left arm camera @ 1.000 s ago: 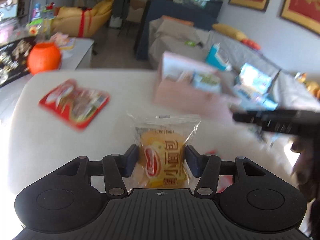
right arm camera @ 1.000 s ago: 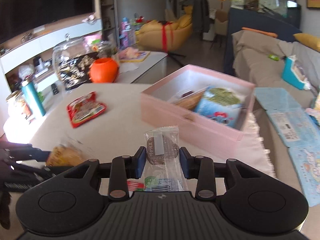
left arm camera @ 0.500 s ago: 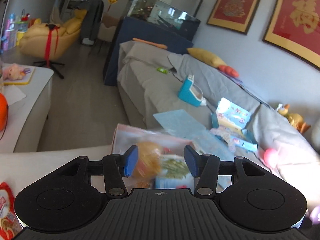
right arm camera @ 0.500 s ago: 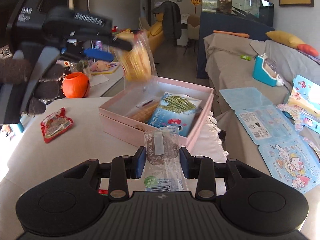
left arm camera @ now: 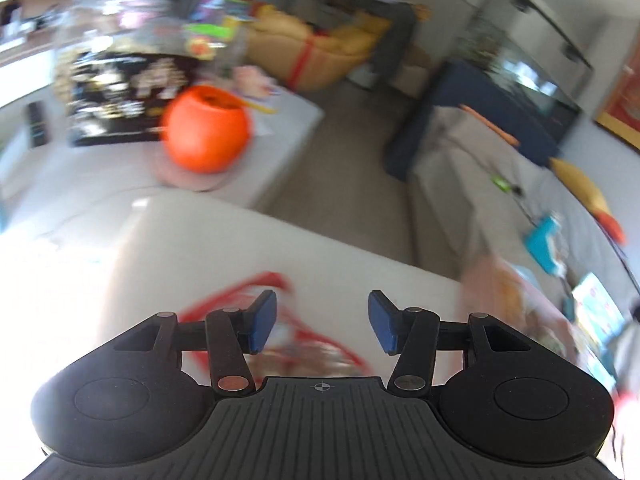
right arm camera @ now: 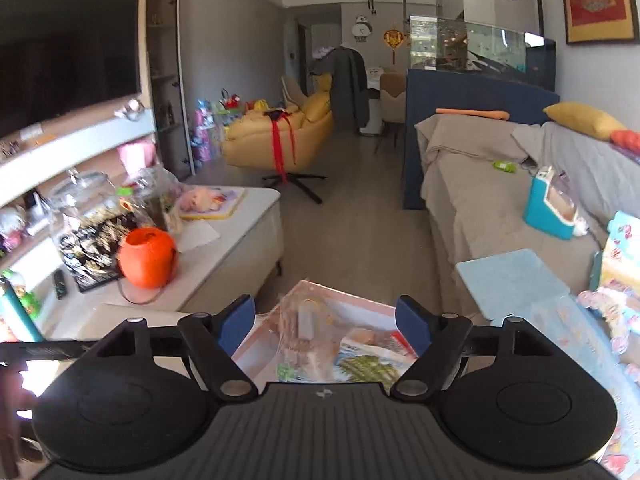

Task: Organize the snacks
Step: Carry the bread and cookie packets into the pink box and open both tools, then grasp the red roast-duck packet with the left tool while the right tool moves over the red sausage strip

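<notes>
Both claws gape: right claw [right arm camera: 326,326] just released clear-wrapped snack [right arm camera: 306,334] over pink box [right arm camera: 352,306].

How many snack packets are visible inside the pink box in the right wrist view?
3, possibly more hidden. In the pink box: a clear-wrapped brown snack between the open right gripper fingers, a green-printed packet at the near right, an orange one behind it.

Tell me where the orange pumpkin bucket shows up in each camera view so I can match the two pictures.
Left wrist view: the orange pumpkin bucket sits upper left, blurred, on the white side table.
Right wrist view: the bucket sits at mid-left on the same table, beside a dark box.
Shared landmark: the yellow armchair with a red ribbon, beyond the table in both.
</notes>
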`<action>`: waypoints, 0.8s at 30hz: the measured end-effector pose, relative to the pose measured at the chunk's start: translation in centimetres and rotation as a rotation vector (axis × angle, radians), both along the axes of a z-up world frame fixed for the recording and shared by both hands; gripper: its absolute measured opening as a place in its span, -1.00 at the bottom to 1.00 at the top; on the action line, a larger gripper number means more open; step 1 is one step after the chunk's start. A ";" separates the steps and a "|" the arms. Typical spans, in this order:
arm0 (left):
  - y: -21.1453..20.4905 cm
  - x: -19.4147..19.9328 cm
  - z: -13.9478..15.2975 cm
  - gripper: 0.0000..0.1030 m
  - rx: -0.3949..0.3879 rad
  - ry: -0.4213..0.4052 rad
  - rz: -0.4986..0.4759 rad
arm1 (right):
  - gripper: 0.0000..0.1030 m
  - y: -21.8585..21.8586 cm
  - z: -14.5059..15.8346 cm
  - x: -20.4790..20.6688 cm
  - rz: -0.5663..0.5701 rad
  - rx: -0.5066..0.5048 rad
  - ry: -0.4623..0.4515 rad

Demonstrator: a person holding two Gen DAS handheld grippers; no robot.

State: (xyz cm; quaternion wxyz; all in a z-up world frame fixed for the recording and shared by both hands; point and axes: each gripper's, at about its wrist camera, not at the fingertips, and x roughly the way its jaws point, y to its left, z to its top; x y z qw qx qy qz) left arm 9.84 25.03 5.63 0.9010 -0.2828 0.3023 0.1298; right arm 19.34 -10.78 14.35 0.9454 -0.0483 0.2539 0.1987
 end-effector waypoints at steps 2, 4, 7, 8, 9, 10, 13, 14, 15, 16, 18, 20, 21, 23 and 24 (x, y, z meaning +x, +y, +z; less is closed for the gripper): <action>2.3 -0.4 -0.9 0.08 -0.032 0.037 0.059 | 0.52 0.2 -0.9 -1.2 0.035 -0.009 0.021; 3.8 -0.5 -2.1 0.08 -0.071 0.075 0.087 | 0.52 -0.1 -2.6 -2.9 0.087 -0.001 0.086; 4.3 0.4 -3.2 0.09 -0.106 0.083 0.055 | 0.52 -0.4 -6.0 -6.0 0.172 -0.015 0.211; 3.8 0.8 -3.2 0.09 -0.072 0.073 0.048 | 0.52 -0.5 -7.2 -7.1 0.188 -0.031 0.241; 3.1 1.2 -3.1 0.09 -0.031 0.063 0.028 | 0.52 -0.6 -8.2 -8.0 0.199 -0.045 0.267; 2.2 1.9 -3.1 0.11 0.005 0.062 -0.001 | 0.52 -0.6 -9.3 -8.9 0.209 -0.057 0.302; -1.4 4.1 -2.9 0.15 0.159 0.085 -0.150 | 0.52 -1.0 -11.8 -11.1 0.214 -0.058 0.377; -3.2 4.3 -2.9 0.15 0.212 0.091 -0.214 | 0.52 -0.9 -12.4 -11.7 0.217 -0.065 0.384; -4.8 4.3 -3.0 0.16 0.258 0.090 -0.273 | 0.52 -0.6 -13.1 -12.5 0.218 -0.075 0.385; -5.6 4.3 -3.0 0.15 0.273 0.086 -0.309 | 0.53 -0.5 -13.7 -13.2 0.219 -0.084 0.382; -6.8 3.8 -2.9 0.14 0.243 0.076 -0.354 | 0.53 0.0 -14.3 -14.7 0.221 -0.116 0.315; -6.9 2.9 -2.5 0.13 0.218 0.070 -0.346 | 0.42 0.7 -14.8 -15.8 0.233 -0.169 0.264; -6.7 2.3 -2.1 0.13 0.217 0.070 -0.321 | 0.35 0.9 -14.8 -15.9 0.242 -0.178 0.243; -5.9 1.2 -1.4 0.09 0.209 0.080 -0.261 | 0.19 1.2 -14.4 -15.3 0.248 -0.176 0.238; -5.1 0.8 -1.0 0.09 0.178 0.090 -0.223 | 0.18 1.2 -14.3 -14.7 0.235 -0.178 0.232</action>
